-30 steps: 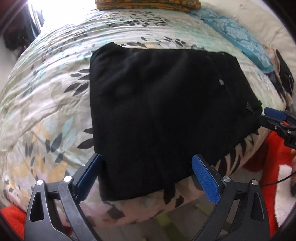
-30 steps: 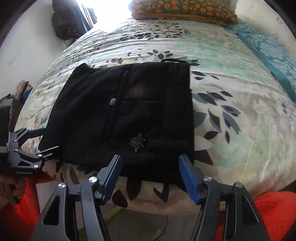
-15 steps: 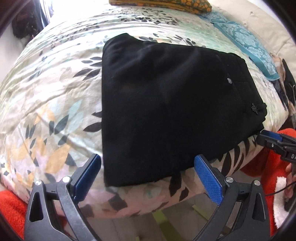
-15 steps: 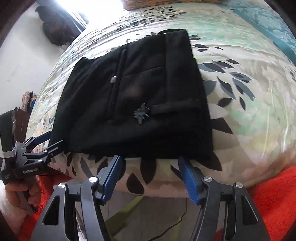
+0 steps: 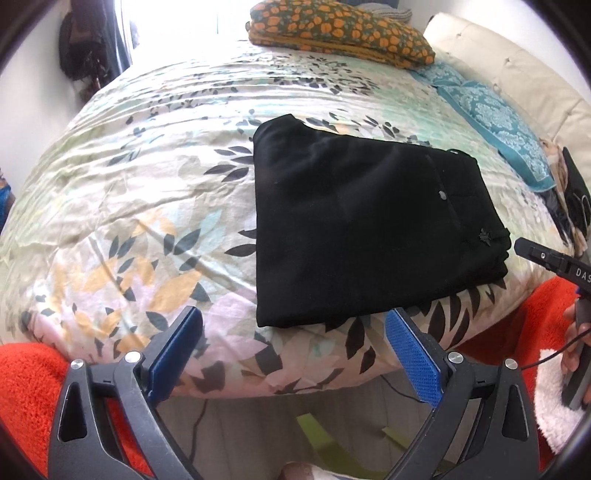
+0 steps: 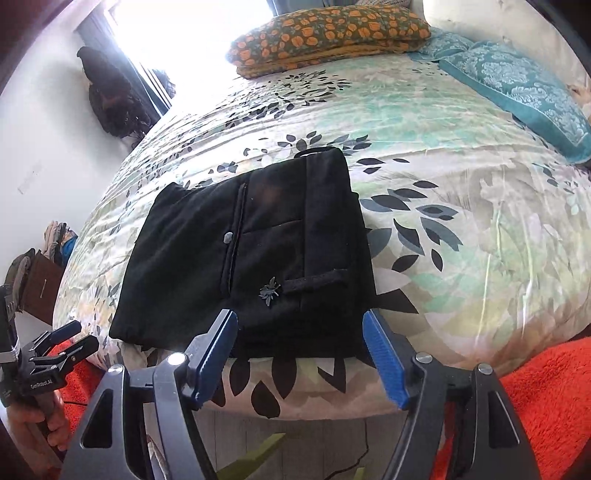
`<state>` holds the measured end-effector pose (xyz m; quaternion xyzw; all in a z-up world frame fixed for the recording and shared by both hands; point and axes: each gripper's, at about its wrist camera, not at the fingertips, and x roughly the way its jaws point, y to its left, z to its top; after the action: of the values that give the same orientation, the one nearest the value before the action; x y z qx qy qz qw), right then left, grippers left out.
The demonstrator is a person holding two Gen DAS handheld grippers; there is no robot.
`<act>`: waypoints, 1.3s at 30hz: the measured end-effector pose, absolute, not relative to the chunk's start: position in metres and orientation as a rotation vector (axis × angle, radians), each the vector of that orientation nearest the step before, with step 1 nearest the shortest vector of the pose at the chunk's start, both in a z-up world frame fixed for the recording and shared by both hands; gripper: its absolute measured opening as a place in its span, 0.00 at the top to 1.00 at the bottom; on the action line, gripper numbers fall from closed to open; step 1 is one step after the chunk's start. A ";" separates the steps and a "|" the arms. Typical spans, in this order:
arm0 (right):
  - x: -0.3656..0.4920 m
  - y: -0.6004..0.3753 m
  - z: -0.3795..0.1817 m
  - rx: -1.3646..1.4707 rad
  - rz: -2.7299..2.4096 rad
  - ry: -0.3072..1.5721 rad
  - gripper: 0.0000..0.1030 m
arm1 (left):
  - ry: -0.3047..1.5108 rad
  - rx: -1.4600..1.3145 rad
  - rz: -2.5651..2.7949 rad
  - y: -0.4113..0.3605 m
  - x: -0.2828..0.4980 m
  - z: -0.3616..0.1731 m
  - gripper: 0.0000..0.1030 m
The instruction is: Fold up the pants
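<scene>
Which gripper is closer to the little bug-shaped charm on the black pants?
Right. The right gripper hangs open just below the charm, at the near edge of the pants. The left gripper is open off their other near corner, much farther away.

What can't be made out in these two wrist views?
- Pants: layers underneath, hidden by the top fold, both views.
- Left gripper: handle and hand, cut off by the bottom edge, left wrist view.
- Right gripper: same, right wrist view.
- Window: blown out by glare.

Black hand-held gripper [image 5: 291, 347] frames, blue ribbed pads, silver screws, white lettering
</scene>
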<state>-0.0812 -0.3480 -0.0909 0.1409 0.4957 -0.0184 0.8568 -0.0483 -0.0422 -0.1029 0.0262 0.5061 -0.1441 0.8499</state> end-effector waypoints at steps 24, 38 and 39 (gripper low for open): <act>-0.060 -0.368 -0.013 0.005 -0.043 0.962 0.12 | 0.831 0.154 -0.211 -0.035 -0.048 -0.012 0.03; -0.094 -0.365 0.114 0.017 -0.125 0.725 0.00 | 0.803 0.049 -0.130 -0.044 -0.054 0.053 0.03; -0.102 -0.359 0.102 0.080 -0.122 0.738 0.01 | 0.823 0.026 -0.136 -0.048 -0.058 0.048 0.03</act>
<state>-0.1022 -0.3589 0.1017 0.0391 0.3602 -0.0597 0.9301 -0.0577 -0.0478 0.0477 0.0125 0.3998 -0.0658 0.9142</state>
